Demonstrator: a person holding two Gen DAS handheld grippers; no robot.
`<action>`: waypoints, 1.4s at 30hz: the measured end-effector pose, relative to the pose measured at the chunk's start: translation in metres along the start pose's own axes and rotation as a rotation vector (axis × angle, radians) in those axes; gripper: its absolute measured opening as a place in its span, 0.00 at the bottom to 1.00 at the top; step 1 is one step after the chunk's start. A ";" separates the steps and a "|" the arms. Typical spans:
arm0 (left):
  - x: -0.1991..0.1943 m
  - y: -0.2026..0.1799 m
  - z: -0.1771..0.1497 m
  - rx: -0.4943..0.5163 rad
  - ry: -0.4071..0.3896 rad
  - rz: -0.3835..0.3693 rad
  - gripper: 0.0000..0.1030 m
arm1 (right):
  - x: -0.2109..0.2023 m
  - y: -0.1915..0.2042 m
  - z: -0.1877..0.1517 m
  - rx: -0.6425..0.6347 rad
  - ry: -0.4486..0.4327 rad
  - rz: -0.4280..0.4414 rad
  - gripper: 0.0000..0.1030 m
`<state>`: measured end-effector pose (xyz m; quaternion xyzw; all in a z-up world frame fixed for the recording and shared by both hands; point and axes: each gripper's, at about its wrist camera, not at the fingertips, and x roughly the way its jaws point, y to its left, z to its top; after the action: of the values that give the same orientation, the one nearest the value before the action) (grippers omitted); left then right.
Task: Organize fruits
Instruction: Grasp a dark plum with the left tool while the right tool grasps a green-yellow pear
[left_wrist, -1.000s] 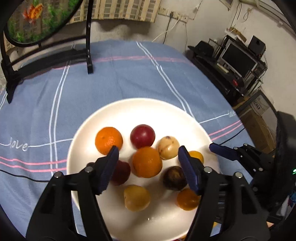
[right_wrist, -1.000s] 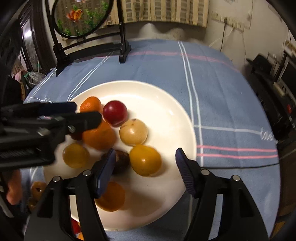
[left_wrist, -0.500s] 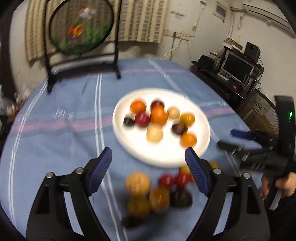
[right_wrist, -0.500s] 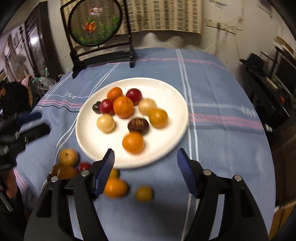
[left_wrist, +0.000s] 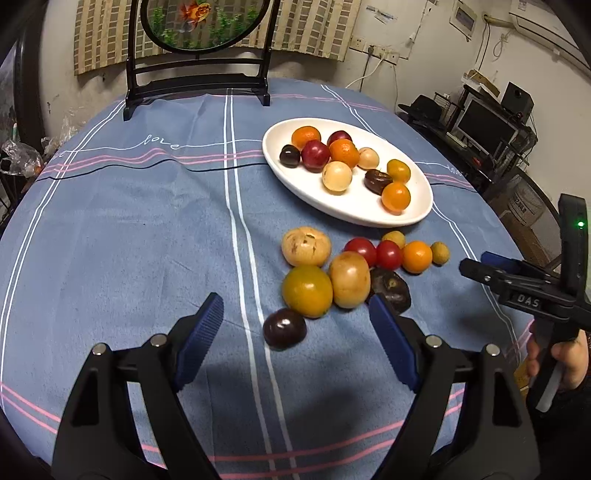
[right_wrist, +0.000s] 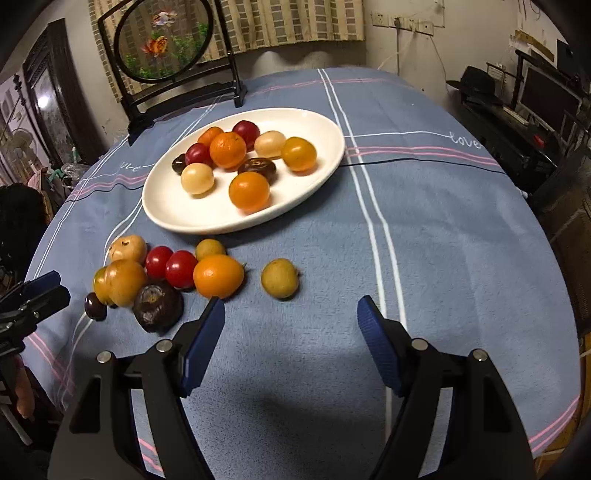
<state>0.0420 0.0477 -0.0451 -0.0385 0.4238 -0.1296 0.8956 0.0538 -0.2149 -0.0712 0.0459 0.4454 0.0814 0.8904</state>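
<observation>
While both grippers — left gripper (left_wrist: 295, 325), right gripper (right_wrist: 290, 321) — are hovering with jaws apart and empty, loose fruits (left_wrist: 347, 273) are crowding near the plate (left_wrist: 295, 184); clustered round pieces are risking rolling when nudged.

A plate (right_wrist: 173, 218) sits on the surface (right_wrist: 443, 258), holding a group of fruits (right_wrist: 229, 149). Before the plate, a cluster of loose fruits (right_wrist: 159, 275) lies on the surface, one lone fruit (right_wrist: 279, 278) just right of it. Behind the plate stands a framed screen (right_wrist: 166, 40).
</observation>
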 end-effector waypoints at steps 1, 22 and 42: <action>-0.001 -0.002 -0.001 0.010 0.000 -0.001 0.80 | 0.003 0.000 0.000 -0.004 0.002 0.004 0.70; 0.028 0.005 -0.014 -0.019 0.066 -0.016 0.72 | 0.024 0.005 0.004 -0.023 0.050 0.053 0.27; 0.018 0.013 -0.017 -0.031 0.030 -0.022 0.30 | 0.012 0.021 0.004 -0.024 0.052 0.105 0.27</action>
<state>0.0425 0.0564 -0.0723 -0.0549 0.4388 -0.1335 0.8869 0.0620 -0.1915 -0.0751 0.0565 0.4643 0.1344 0.8736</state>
